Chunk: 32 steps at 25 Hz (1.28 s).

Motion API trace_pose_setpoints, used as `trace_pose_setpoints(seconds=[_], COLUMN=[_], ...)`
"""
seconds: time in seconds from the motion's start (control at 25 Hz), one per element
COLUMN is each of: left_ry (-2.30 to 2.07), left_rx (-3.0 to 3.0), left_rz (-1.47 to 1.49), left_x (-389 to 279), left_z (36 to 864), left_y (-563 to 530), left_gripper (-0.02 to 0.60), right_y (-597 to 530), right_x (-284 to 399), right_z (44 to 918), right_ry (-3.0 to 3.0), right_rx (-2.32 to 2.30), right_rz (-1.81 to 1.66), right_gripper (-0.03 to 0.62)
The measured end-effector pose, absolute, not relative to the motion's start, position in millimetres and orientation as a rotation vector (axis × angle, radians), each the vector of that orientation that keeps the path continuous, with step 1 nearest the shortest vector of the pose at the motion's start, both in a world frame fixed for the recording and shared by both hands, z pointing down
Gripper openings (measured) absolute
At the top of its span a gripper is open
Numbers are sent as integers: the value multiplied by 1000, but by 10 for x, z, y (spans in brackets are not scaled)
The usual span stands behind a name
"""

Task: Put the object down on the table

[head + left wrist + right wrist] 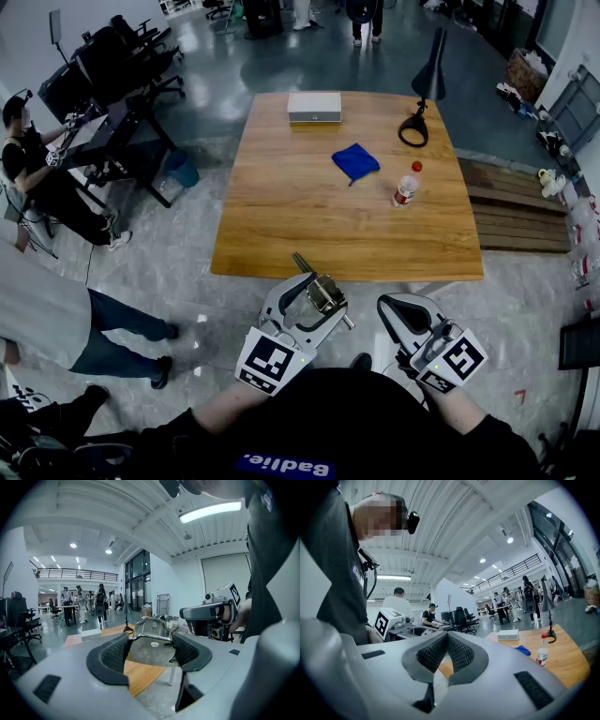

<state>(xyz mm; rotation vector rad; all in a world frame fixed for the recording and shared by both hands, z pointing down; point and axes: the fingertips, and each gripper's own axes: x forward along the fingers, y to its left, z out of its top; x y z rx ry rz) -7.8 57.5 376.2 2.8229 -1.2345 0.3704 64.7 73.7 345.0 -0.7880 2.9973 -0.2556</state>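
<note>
My left gripper (317, 294) hangs in front of the wooden table's (309, 230) near edge, over the floor. Its jaws stand wide and are shut on a shiny metal object (324, 292). In the left gripper view the metal object (152, 631) spans the gap between the two black pads (114, 654), its curved plate tilted up toward the camera. My right gripper (397, 313) floats beside it on the right, also short of the table. The right gripper (446, 649) is shut, pads touching, with nothing between them.
On the table lie a white box (314, 106) at the far edge, a blue cloth (355, 161), a small bottle (405, 188) with a red cap and a black desk lamp (424, 89). People and office chairs are on the left. A wooden bench stands to the right.
</note>
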Motion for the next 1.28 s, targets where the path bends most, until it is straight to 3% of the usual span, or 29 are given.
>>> trace_pose_setpoints(seconds=[1.28], left_ry=[-1465], left_rx=[2683], left_rz=[536], left_x=[60], left_z=[3950], left_y=[286], left_gripper=[299], right_y=[508], right_x=[1052], right_z=[3537], right_ry=[2974], right_rx=[-580], right_rz=[-314], right_gripper=[5])
